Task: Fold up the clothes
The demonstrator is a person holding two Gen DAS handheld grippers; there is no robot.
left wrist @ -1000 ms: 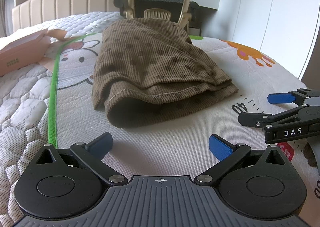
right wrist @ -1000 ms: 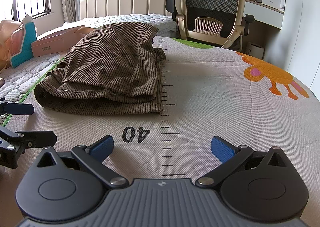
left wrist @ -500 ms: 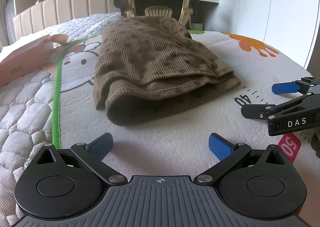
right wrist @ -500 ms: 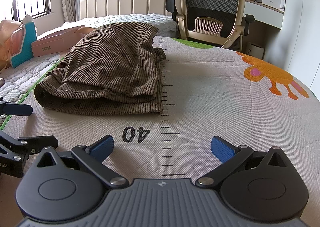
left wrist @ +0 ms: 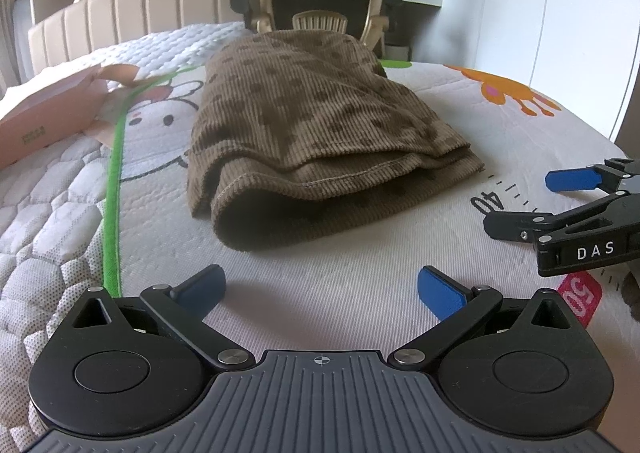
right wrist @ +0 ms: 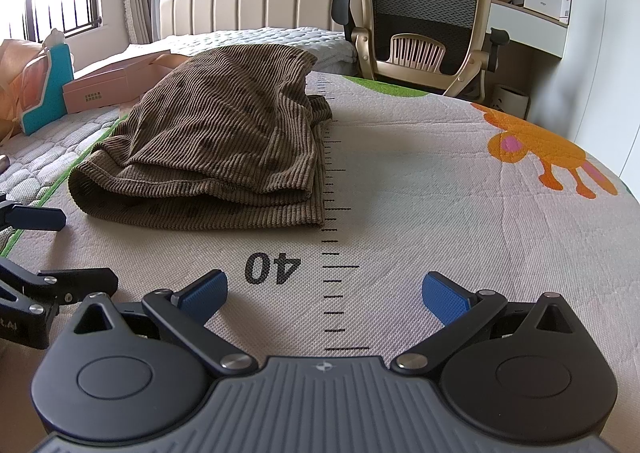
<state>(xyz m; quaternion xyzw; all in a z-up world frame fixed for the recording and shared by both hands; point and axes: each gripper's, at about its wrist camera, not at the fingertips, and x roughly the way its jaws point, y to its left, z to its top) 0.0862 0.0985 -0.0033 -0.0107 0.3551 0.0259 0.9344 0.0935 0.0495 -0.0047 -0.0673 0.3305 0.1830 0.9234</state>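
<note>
— On the printed mat [right wrist: 420, 181], what is lying folded there?

— A brown corduroy garment [right wrist: 224, 157] with darker spots is lying in several layers, its hemmed edges facing the grippers. Its right edge is running along the ruler marks [right wrist: 334, 213] printed on the mat, just above the number 40 [right wrist: 273, 267].

— Is anything gripping it?

— No. The left gripper [left wrist: 320, 285] is hovering just in front of the near fold, its blue pads [left wrist: 440, 291] spread wide apart and touching no cloth. The right gripper [right wrist: 324, 293] is sitting beside it over the 40, jaws likewise standing apart and holding nothing.

— And around the garment?

— A green stripe [left wrist: 114, 181] is bordering the mat on the left, next to a cartoon face [left wrist: 160, 121]. An orange animal print [right wrist: 536, 149] is showing on the right. A pink box [right wrist: 108, 91] is resting on the quilted bed beyond the stripe, and an office chair [right wrist: 424, 13] is standing behind the mat's far edge.
</note>
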